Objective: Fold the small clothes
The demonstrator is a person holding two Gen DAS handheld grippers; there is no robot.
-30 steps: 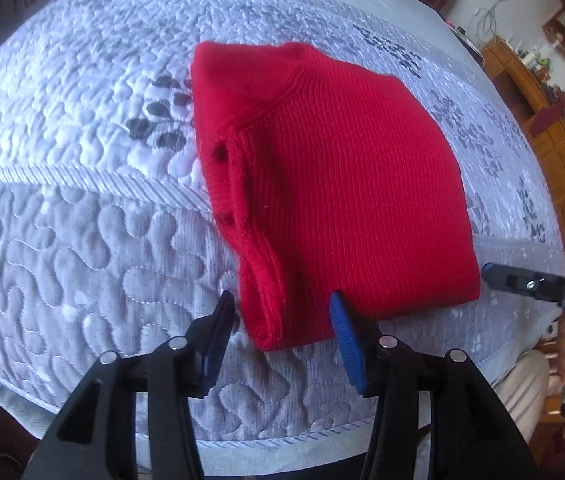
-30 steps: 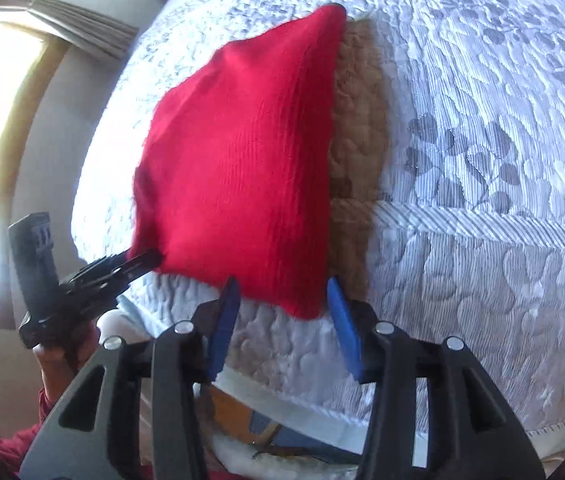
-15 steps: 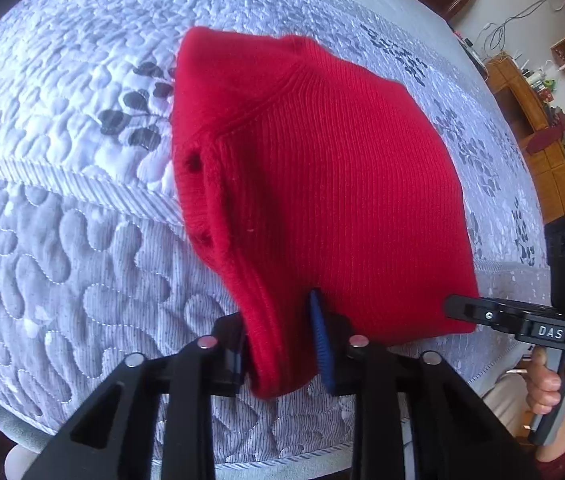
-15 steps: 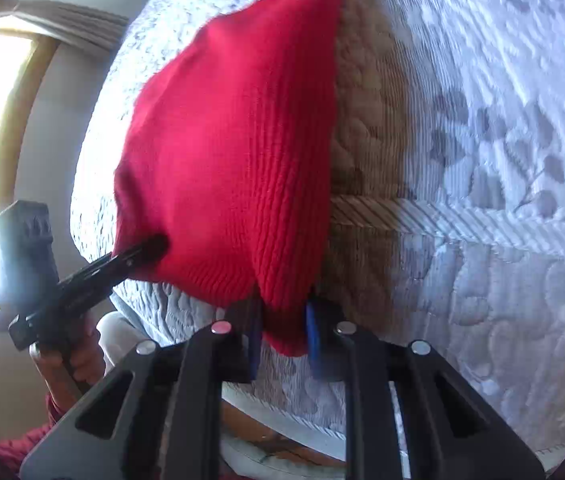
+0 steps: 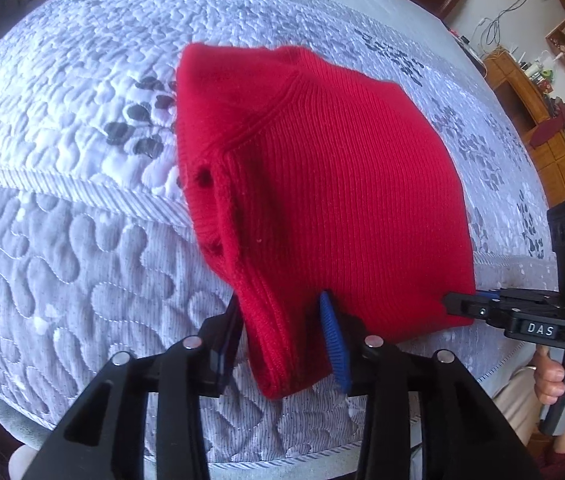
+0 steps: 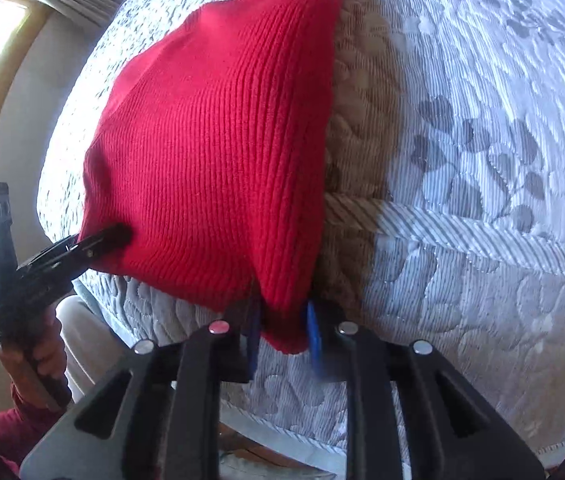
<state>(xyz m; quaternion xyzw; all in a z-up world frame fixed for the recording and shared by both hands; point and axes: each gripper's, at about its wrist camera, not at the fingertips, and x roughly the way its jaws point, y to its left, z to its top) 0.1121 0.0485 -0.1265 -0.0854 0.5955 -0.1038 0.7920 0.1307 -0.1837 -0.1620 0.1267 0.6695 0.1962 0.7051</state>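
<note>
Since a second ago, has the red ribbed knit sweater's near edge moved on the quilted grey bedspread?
Yes. The red ribbed knit sweater has its near corners lifted off the quilted grey bedspread, toward the cameras; both grippers closed on them, and their jaws have just opened slightly.

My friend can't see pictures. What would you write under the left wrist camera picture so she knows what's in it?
A folded red ribbed knit sweater lies on a grey-and-white quilted bedspread, its near corner between the left gripper's black, blue-padded jaws, which have just been opening. At the right edge, the right gripper meets the sweater's other near corner.
</note>
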